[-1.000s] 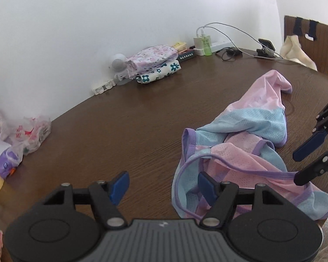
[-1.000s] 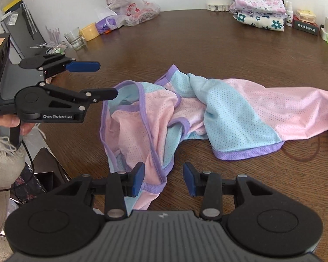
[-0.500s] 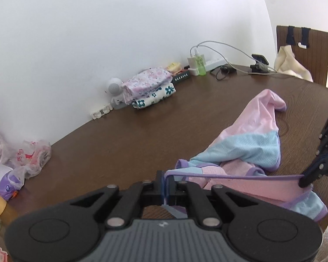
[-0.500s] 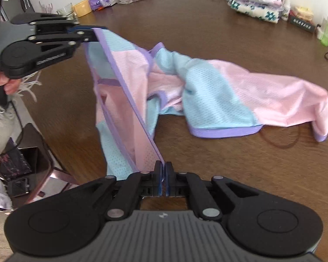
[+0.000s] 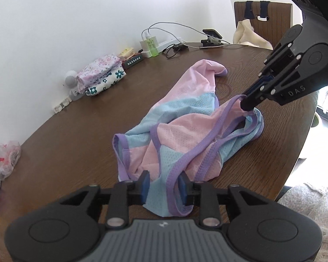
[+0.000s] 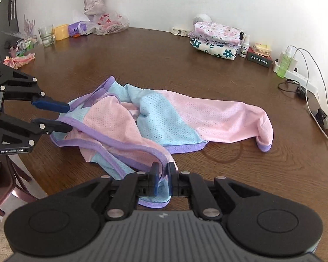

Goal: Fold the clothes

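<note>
A pink and light-blue mesh garment with purple trim [image 5: 185, 118] lies crumpled on the brown table [image 5: 76, 118]; it also shows in the right wrist view [image 6: 175, 118]. My left gripper [image 5: 164, 184] is open, its blue pads either side of a purple-trimmed edge at the garment's near end; it also shows in the right wrist view [image 6: 63, 118]. My right gripper [image 6: 163, 178] has its jaws slightly apart with a trimmed edge lying between the pads; in the left wrist view [image 5: 248, 103] its tips look closed at the purple strap.
Folded floral clothes [image 6: 216, 39] are stacked by the wall. A power strip, green bottle [image 6: 283, 65] and cables lie at the table's right end. A glass [image 6: 46, 36], yellow cup, plastic bags and flower vase stand at the left. A chair [image 5: 264, 21] stands beyond the table.
Half a second ago both grippers were shut on the purple edge and held it stretched above the table. Now the garment lies lower, and the left jaws have opened, the right ones slightly.
</note>
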`<state>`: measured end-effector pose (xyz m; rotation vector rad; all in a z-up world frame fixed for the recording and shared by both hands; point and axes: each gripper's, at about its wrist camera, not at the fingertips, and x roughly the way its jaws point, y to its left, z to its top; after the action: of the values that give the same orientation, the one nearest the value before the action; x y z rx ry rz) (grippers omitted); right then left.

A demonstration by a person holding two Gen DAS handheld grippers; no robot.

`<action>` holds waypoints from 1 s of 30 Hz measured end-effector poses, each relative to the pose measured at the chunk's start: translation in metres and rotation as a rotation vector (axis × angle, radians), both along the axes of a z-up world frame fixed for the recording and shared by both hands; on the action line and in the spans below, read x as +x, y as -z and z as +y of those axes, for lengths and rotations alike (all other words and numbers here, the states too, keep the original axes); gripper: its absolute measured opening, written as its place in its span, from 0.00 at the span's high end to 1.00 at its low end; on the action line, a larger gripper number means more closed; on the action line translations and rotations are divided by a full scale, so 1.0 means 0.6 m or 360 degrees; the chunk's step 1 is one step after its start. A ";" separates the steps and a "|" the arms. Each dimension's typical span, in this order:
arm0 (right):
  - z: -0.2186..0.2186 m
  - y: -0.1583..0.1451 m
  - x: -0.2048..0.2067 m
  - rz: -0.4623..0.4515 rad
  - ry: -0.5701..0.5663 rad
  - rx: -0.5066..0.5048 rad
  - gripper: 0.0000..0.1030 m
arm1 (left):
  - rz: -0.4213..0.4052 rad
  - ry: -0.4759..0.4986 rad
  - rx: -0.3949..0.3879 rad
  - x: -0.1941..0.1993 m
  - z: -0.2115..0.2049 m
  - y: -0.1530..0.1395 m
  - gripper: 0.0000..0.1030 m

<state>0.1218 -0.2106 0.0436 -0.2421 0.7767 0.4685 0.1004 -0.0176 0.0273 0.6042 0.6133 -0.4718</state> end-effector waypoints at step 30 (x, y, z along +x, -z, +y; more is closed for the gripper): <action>0.054 0.031 -0.066 -0.0390 0.0299 -0.0193 0.76 | -0.0157 -0.0578 -0.0558 -0.020 0.081 -0.009 0.99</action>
<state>0.0820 -0.1784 0.0248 -0.3297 0.5819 0.2089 0.0885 0.0309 0.0326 0.1744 0.5167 -0.1981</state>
